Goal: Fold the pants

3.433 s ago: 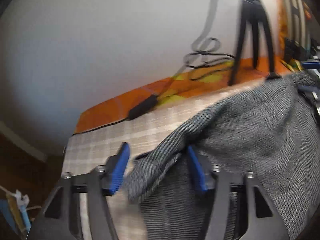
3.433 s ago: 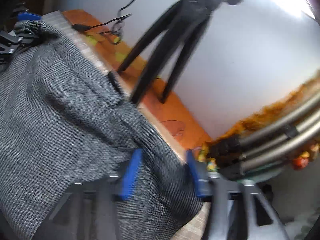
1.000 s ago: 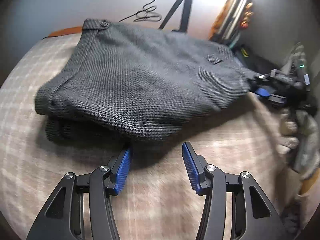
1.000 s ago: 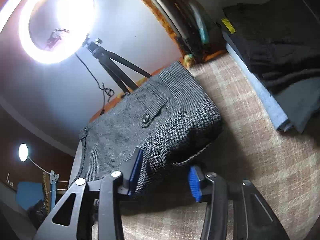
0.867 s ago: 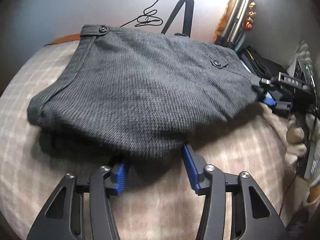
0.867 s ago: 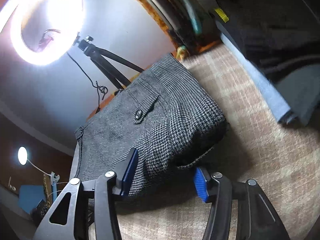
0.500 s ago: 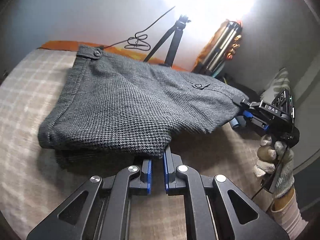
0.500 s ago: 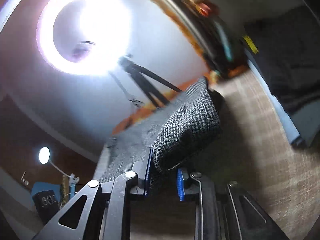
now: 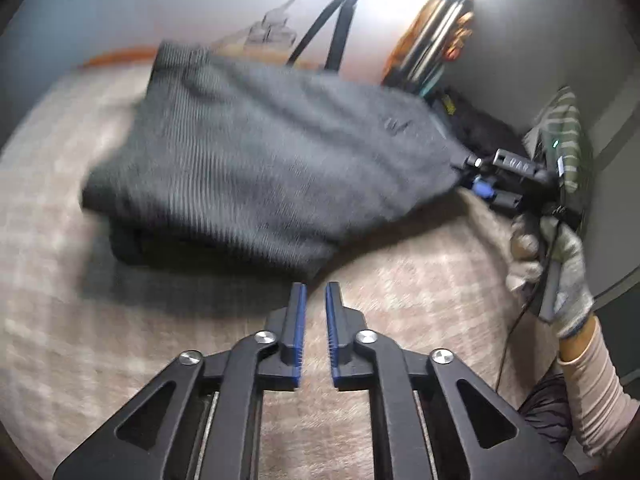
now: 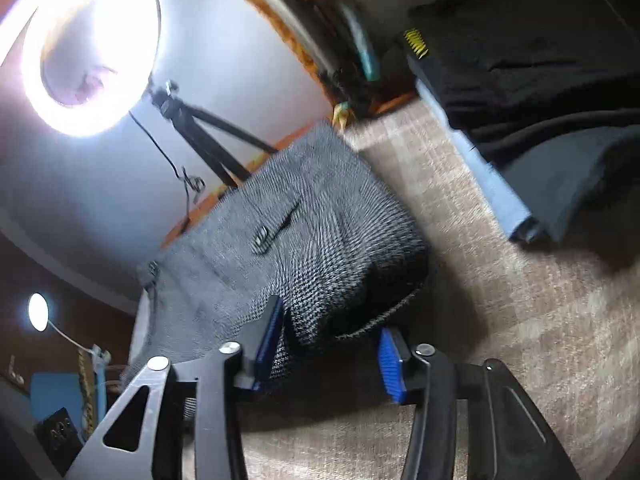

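Observation:
The grey checked pants [image 9: 260, 168] lie folded in a thick stack on the beige plaid surface [image 9: 120, 340]. My left gripper [image 9: 316, 300] is nearly shut with a narrow gap and holds nothing, just short of the stack's near edge. My right gripper [image 10: 328, 344] is open, its blue pads either side of the stack's near corner [image 10: 340, 272]. It also shows in the left wrist view [image 9: 500, 176] at the pants' right corner, held by a gloved hand [image 9: 548, 264].
A tripod [image 9: 336, 20] with a ring light [image 10: 88, 44] stands behind the pants against the wall. Dark folded clothes [image 10: 528, 60] lie stacked at the right. Metal tubes with orange trim [image 9: 436, 28] lean in the back corner.
My left gripper let go of the pants' edge and drew back a little. My right gripper opened from its grip on the corner. The pants dropped back onto the surface.

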Available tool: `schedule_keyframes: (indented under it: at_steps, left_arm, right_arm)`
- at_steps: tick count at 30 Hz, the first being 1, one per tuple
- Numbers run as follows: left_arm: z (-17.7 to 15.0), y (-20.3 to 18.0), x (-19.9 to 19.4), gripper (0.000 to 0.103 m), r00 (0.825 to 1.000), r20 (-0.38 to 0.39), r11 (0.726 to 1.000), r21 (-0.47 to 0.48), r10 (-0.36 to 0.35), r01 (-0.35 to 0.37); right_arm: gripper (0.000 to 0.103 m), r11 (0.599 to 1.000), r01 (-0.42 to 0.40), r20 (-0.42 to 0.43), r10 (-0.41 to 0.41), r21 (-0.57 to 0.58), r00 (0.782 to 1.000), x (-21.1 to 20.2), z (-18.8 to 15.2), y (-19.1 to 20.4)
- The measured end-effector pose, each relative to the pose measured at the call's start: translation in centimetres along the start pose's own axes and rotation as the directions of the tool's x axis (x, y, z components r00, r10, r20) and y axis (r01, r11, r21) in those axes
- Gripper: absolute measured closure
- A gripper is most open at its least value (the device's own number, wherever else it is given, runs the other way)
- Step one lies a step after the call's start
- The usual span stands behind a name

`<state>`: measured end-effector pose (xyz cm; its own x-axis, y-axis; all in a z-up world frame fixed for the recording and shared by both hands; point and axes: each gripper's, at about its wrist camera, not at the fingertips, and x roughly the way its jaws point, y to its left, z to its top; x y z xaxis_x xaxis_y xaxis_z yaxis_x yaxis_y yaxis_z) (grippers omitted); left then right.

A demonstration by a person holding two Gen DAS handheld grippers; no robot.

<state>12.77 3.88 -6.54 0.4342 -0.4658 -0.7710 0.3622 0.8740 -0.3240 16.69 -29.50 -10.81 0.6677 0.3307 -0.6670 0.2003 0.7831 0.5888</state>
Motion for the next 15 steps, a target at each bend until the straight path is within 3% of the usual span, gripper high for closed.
schedule_keyframes:
  at_steps: [3, 8, 10, 13, 15]
  left_arm:
    - [3.1, -1.8, -0.1, 0.076, 0.993, 0.085, 0.992, 0.084, 0.086, -0.093]
    - [6.5, -4.0, 5.4, 0.076, 0.976, 0.098, 0.959, 0.19, 0.196, -0.212]
    - [6.3, -3.2, 6.8, 0.076, 0.971, 0.079, 0.949, 0.208, 0.226, -0.237]
    - [5.3, -1.8, 10.5, 0.076, 0.937, 0.06, 0.899, 0.267, 0.345, -0.348]
    - [4.6, -1.1, 10.7, 0.071, 0.937, 0.092, 0.898, 0.269, 0.337, -0.349]
  right_arm:
    - [0.028, 0.995, -0.058, 0.04, 0.055, 0.082, 0.998, -0.7, 0.4, -1.4]
    - [0.028, 0.984, -0.07, 0.032, 0.065, 0.165, 0.997, 0.7, 0.4, -2.8]
    - [0.029, 0.98, -0.069, 0.024, 0.066, 0.186, 0.998, 1.9, 0.6, -3.2]
    - [0.029, 0.984, -0.072, 0.042, 0.066, 0.162, 0.997, 2.6, 1.0, -2.7]
    - [0.033, 0.988, -0.081, 0.036, 0.077, 0.131, 0.996, 3.0, 1.5, -2.3]
